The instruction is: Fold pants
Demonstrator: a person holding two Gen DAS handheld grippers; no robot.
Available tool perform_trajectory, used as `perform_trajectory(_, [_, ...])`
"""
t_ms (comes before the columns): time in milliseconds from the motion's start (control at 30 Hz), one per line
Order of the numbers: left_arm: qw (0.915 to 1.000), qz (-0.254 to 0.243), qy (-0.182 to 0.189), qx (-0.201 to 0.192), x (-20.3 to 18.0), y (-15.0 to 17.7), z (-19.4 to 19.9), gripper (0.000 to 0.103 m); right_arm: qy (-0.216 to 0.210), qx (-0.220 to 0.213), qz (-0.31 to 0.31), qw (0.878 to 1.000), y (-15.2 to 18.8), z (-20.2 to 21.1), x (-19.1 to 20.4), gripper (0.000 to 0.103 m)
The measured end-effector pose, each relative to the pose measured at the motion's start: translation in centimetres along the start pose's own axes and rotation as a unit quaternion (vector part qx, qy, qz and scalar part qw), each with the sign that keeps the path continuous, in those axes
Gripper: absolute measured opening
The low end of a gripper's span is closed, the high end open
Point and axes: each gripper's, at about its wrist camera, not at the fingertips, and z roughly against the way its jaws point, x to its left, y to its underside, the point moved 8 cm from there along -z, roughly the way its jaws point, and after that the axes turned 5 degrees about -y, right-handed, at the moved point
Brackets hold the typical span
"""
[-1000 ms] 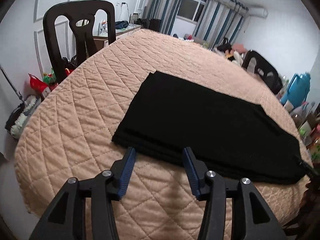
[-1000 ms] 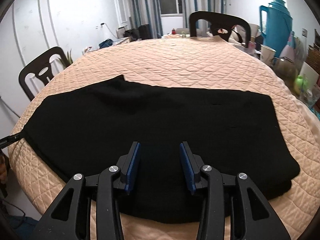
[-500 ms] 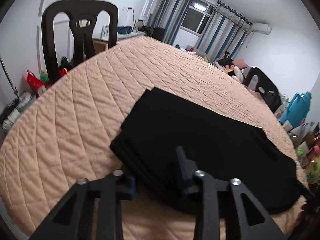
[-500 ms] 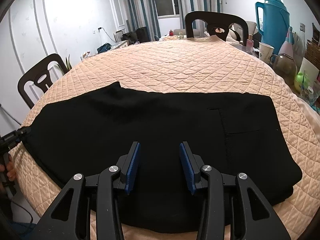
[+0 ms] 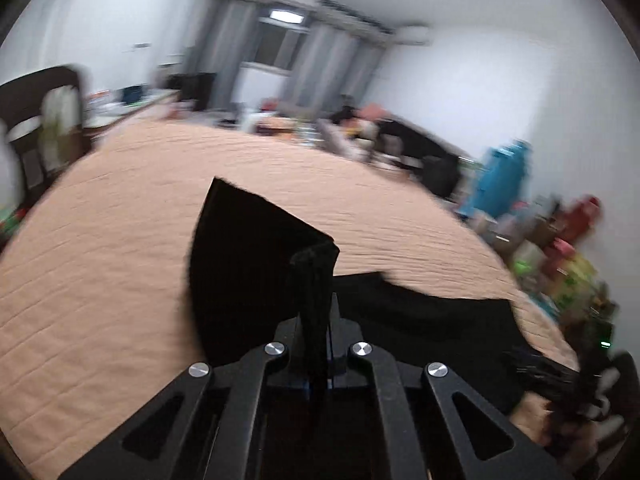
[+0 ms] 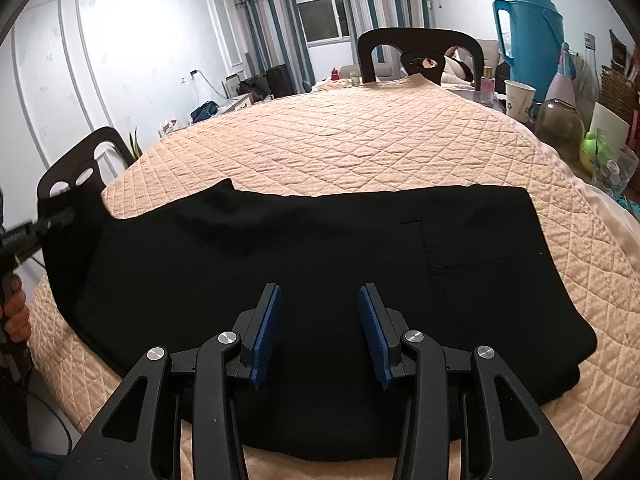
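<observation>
Left wrist view: left hand-held gripper is pinching the pants hem, lifting it off the desk; right hand-held gripper is hovering open over the mid-section (best pinning there while folding).

I can read no text, label, brand or number anywhere in my two views. In my right view, at the upper right of the frame, the paper cup carries a small green mark, too small for me to make out, and the box behind the bottles shows dark print that stays illegible. My left view is blurred throughout, so nothing on the clutter at its right edge can be read.
</observation>
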Motion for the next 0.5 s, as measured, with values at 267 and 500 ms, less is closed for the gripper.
perform_trajectory(267, [0.9805, -0.090, 0.126, 0.121, -10.8, 6.6, -6.2, 0.006, 0.008, -0.006, -0.028, 1.000, 0.3, 1.3, -1.6, 0.041])
perform_trajectory(500, [0.9701, -0.090, 0.164, 0.155, -11.1, 9.2, -4.7, 0.010, -0.036, 0.004, -0.042, 0.998, 0.4, 0.3, -0.4, 0.041])
